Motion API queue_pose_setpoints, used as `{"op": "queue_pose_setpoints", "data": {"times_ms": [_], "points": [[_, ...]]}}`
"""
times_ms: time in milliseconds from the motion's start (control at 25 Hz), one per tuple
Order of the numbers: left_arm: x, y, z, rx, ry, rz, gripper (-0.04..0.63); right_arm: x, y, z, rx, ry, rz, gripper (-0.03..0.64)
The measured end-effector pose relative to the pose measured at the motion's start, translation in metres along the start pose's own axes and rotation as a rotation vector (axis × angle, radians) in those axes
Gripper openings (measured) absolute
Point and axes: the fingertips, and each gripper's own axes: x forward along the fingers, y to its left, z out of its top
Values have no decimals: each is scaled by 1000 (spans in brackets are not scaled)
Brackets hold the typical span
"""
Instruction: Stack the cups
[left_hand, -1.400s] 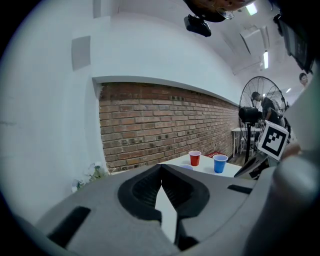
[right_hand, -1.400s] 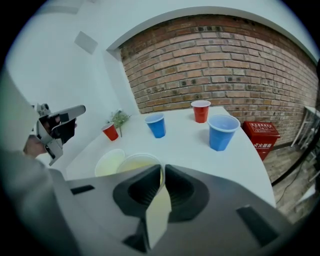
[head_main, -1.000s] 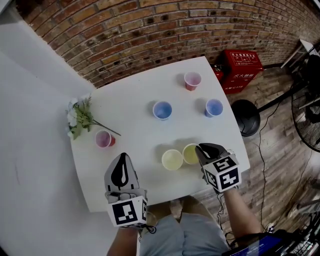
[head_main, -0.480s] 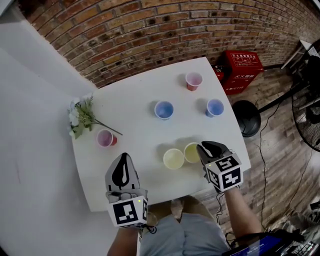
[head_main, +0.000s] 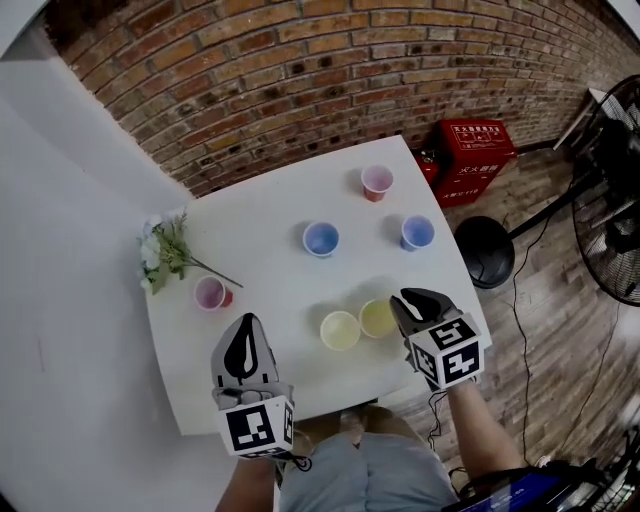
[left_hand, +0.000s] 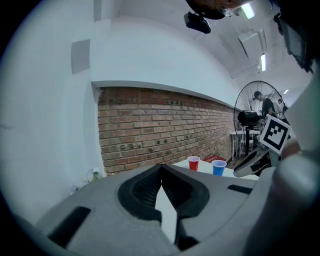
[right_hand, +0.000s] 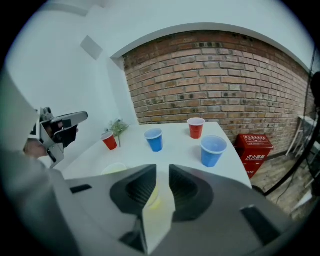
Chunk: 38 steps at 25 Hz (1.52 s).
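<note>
Six cups stand upright on the white table (head_main: 270, 215): a red cup (head_main: 378, 182), two blue cups (head_main: 321, 239) (head_main: 417, 232), a red cup (head_main: 211, 294) and two yellow cups (head_main: 340, 329) (head_main: 378, 317) side by side. My right gripper (head_main: 405, 298) hovers at the right yellow cup's rim. Its jaws have just been opening; a gap shows between them, with that yellow cup (right_hand: 152, 192) below it and the pads not pressing on it. My left gripper (head_main: 245, 320) hangs over the table's front left, fingers together, holding nothing.
A sprig of flowers (head_main: 165, 250) lies at the table's left edge. On the floor to the right are a red box (head_main: 470, 160), a black round stand (head_main: 485, 255) and a fan (head_main: 610, 240). The brick wall runs behind the table.
The right gripper has risen slightly at the right yellow cup and its jaws have parted. The left gripper has stayed put. The head view has shifted a little.
</note>
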Motion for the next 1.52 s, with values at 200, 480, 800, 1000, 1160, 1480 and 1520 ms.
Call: {"op": "queue_pose_setpoints", "data": {"times_ms": [200, 480, 800, 1000, 1160, 1480, 1520], "points": [[1, -7, 23, 0, -43, -5, 9, -21, -28, 30, -28, -48, -57, 84], [-2, -9, 32, 17, -55, 14, 9, -20, -103, 64, -32, -76, -185, 123], [-11, 1, -11, 17, 55, 69, 9, 39, -154, 52, 62, 39, -172, 166], [-10, 7, -25, 14, 85, 96, 9, 71, -161, 40, 90, 124, -135, 164], [-14, 8, -26, 13, 90, 107, 9, 77, -167, 30, 78, 175, -134, 48], [-33, 23, -17, 17, 50, 121, 9, 54, -134, 73, 8, 140, -56, 31], [-39, 27, -16, 15, 42, 125, 9, 50, -121, 83, -11, 137, -27, 31]]}}
